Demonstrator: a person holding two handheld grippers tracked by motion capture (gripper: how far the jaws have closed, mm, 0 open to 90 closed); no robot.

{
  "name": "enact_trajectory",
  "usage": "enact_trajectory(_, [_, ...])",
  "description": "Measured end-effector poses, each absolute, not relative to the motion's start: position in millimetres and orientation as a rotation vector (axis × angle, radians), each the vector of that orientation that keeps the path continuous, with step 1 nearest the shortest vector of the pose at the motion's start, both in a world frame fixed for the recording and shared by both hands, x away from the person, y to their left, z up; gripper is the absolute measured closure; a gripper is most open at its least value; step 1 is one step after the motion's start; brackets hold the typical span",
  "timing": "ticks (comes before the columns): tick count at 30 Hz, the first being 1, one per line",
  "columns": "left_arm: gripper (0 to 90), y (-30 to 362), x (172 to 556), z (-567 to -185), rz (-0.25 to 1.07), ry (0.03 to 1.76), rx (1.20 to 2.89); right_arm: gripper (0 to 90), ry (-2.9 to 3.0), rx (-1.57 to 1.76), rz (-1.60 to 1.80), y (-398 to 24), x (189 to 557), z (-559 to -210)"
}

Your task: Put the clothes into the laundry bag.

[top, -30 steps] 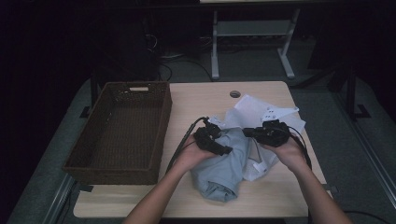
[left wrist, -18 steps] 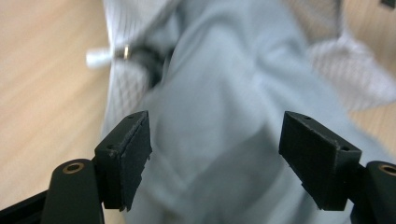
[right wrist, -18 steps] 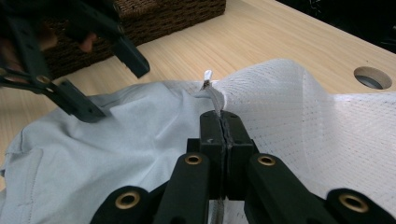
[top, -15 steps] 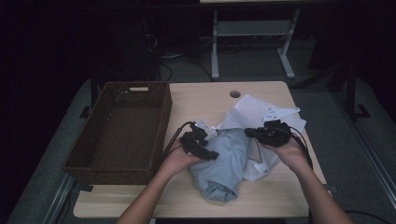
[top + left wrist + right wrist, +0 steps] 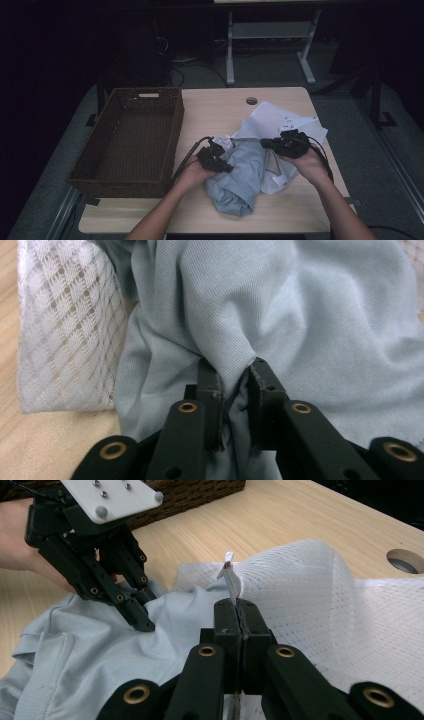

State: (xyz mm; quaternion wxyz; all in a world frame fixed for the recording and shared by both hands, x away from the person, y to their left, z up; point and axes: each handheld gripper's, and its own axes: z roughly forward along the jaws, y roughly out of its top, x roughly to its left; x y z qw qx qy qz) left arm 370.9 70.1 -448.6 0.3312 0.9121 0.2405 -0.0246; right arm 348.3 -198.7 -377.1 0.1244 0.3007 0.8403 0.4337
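Bench (image 5: 225, 107): wicker basket (image 5: 129, 140) left of both grippers. Pale blue garment (image 5: 310, 320) bunched between them, fold pinched in left gripper (image 5: 235, 375) jaws. White mesh cloth (image 5: 310, 590) beside it, edge clamped in right gripper (image 5: 241, 611), jaws nearly together.

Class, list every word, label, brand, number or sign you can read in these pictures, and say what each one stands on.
No text can be read.
Small dark marks on the white mesh cloth in the high view: too small and blurred to read.
A pale tag on the wicker basket: blurred, nothing legible.
The pale blue garment, left tool and right tool: no lettering seen.
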Motion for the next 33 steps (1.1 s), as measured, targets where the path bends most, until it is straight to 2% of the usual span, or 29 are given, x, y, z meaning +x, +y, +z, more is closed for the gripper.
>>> enact_trajectory(10, [80.6, 68, 357, -403, -0.031, 0.495, 2.27, 88.1, 2.449, 0.876, 1.27, -199, 348, -376])
enact_trajectory(20, [80.6, 40, 356, -372, 0.025, 0.411, 2.221, 88.1, 2.426, 0.851, 1.325, -197, 342, -364])
enact_trajectory(28, [79.7, 10, 369, -404, 0.071, 0.454, 2.263, 88.1, 2.418, 0.853, 1.344, -194, 336, -359])
enact_trajectory(33, [77.3, 5, 374, -432, 0.039, 0.507, 2.267, 88.1, 2.408, 0.883, 1.328, -198, 338, -361])
